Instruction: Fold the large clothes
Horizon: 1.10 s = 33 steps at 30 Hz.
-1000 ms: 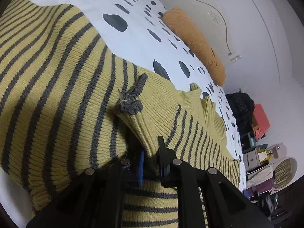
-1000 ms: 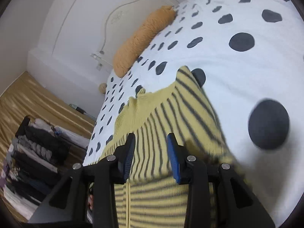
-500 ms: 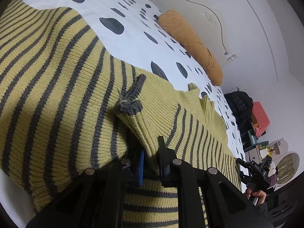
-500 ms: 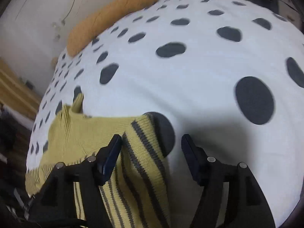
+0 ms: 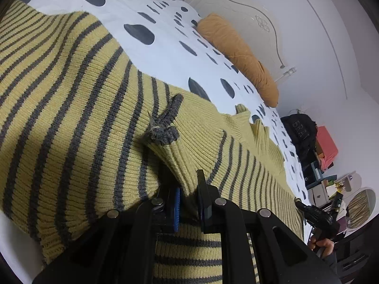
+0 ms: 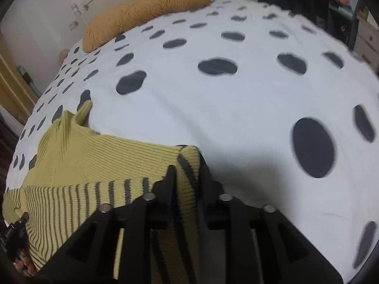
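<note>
Left gripper [image 5: 189, 194] clamped on the striped sweater [image 5: 71, 118]; right gripper [image 6: 187, 179], jaws just closing, pinches its corner at the bedspread's [image 6: 236, 108] 6 o'clock.

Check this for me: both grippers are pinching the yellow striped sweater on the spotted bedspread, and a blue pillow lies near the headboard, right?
Almost. The pillow is orange, not blue, as the left wrist view shows. The rest stands: the left gripper and right gripper both pinch the sweater on the spotted bedspread.
</note>
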{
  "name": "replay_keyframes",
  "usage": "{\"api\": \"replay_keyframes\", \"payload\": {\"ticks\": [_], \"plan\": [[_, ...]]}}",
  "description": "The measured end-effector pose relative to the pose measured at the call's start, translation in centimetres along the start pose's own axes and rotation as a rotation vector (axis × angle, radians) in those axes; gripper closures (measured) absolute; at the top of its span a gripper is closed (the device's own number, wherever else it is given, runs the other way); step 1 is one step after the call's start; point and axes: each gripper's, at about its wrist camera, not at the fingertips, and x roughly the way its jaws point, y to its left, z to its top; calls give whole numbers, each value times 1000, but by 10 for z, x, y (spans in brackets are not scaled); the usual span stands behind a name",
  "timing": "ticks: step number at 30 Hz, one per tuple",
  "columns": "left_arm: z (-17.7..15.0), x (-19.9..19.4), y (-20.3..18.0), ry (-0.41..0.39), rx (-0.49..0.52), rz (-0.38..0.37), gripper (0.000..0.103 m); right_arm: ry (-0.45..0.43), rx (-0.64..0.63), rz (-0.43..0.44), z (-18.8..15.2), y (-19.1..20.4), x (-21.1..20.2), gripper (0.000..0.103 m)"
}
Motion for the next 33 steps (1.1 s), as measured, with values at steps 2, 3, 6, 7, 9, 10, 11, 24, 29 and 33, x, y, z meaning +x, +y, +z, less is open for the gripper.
{"api": "replay_keyframes", "payload": {"ticks": [2,3,6,7,9,10,11,24,29,33], "plan": [[2,-20,-9,-32,29,24,88,-78,-11,16,-8,0,-39,63],[4,-35,-12,-69,43,26,86,-122,-14,60,-16,0,-61,53],[18,-96,-2,-186,34,19,64,-128,-41,153,-44,5,-91,33],[28,-119,12,-227,2,50,54,-109,-50,150,-54,7,-93,33],[48,-161,49,-312,-80,135,35,-72,-39,167,-69,8,-88,33],[60,-185,73,-363,-129,186,35,-57,-13,176,-75,6,-83,33],[71,-204,95,-392,-165,231,33,-45,17,188,-78,5,-77,33],[175,-233,283,-367,-507,209,25,-57,78,143,-92,21,-51,32],[197,-226,300,-367,-539,215,34,-68,66,114,-94,22,-46,32],[194,-221,315,-344,-555,194,94,-72,68,101,-95,22,-45,32]]}}
